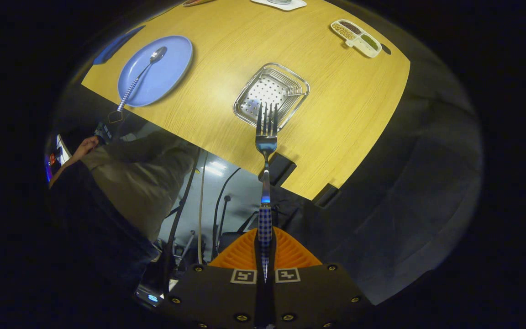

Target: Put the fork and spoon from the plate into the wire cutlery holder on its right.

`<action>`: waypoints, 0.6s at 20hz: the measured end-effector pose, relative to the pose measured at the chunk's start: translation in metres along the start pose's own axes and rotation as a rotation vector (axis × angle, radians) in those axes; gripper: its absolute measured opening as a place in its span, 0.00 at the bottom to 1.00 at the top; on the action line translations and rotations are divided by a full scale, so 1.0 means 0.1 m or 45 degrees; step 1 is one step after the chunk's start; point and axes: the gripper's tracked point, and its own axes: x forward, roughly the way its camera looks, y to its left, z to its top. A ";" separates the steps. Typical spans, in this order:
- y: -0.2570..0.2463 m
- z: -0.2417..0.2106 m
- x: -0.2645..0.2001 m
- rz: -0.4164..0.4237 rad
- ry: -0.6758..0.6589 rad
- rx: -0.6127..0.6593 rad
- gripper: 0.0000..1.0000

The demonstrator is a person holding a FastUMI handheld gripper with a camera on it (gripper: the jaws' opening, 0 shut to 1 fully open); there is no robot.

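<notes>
The gripper [265,256] is clamping the checked-handled steel fork [266,137], stiff, light and slippery, tines nearing the square wire cutlery holder [244,98]; the matching spoon [142,75] is lying on the round blue plate [171,73] beyond.

A checked-handled fork [266,137], clamped between the gripper's [265,249] fingers, points tines-first at the square wire cutlery holder [271,95]. The matching spoon [140,76] lies across the blue plate [171,68], left of the holder.

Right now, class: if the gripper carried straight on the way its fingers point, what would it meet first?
Probably the wire cutlery holder: the gripper is shut on the fork, whose tines overlap its near rim. Depth is unclear.
</notes>
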 end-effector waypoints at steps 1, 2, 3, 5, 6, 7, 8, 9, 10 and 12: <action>-0.01 0.02 0.01 0.007 0.014 -0.004 0.00; -0.04 0.03 0.02 0.009 0.033 -0.015 0.00; -0.06 0.04 0.03 0.009 0.050 -0.022 0.00; -0.10 0.11 0.05 0.017 0.072 -0.022 0.00; -0.11 0.15 0.06 0.028 0.083 -0.019 0.00; -0.13 0.18 0.06 0.032 0.095 -0.019 0.00; -0.15 0.21 0.07 0.029 0.101 -0.019 0.00; -0.16 0.24 0.07 0.032 0.112 -0.022 0.00; -0.16 0.26 0.08 0.045 0.125 -0.024 0.00; -0.16 0.30 0.08 0.065 0.163 -0.038 0.00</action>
